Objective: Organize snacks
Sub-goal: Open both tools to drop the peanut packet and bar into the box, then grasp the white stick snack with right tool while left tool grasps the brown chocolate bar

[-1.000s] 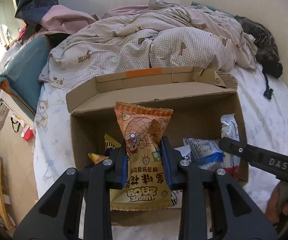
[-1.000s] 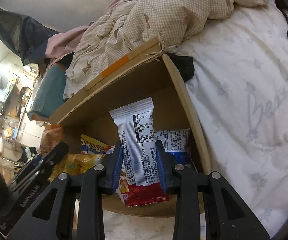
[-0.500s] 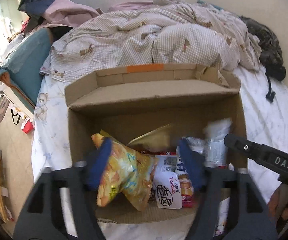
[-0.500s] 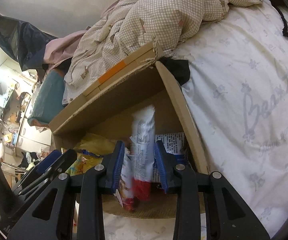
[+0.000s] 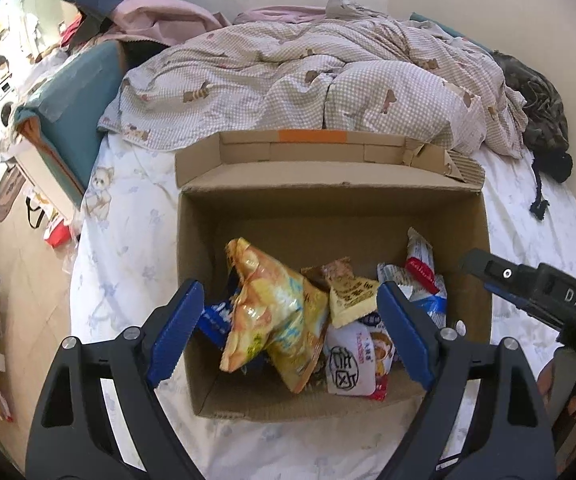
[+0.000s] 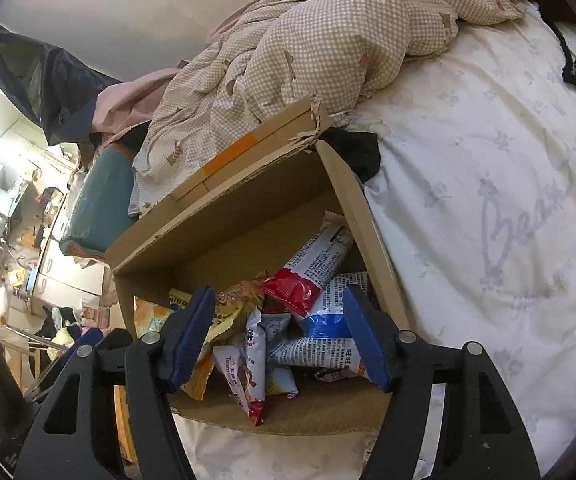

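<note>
Left wrist view: the left gripper hangs over the near edge of an open brown cardboard box that sits on a white flower-printed bed sheet, its jaws spread wide and holding nothing. Inside the box, heaped toward the front and right, lie the snacks. A puffy yellow-orange foil chip bag stands tallest; it looks light and air-filled, slick to the touch, with contents likely to crush, so I would pinch it by the crimped top seal rather than the belly. Beside it lie a small cream triangular sachet and a white pillow pack with a crossed-circle mark, printed in Chinese and what looks like "Tiandian"; I cannot read more. The right gripper shows at the right edge, marked "DAS".

Right wrist view: the right gripper hovers above the box's right end, jaws wide, nothing between them. Below rest a white wrapper with a red end covered in fine Chinese print, leaning on the side wall, and a white-and-blue wrapper. Both seem light, soft and crinkly; a grip across the flat middle or a sealed end should hold. The sheet carries cursive writing beginning "Bea". A beige checked duvet lies behind.
</note>
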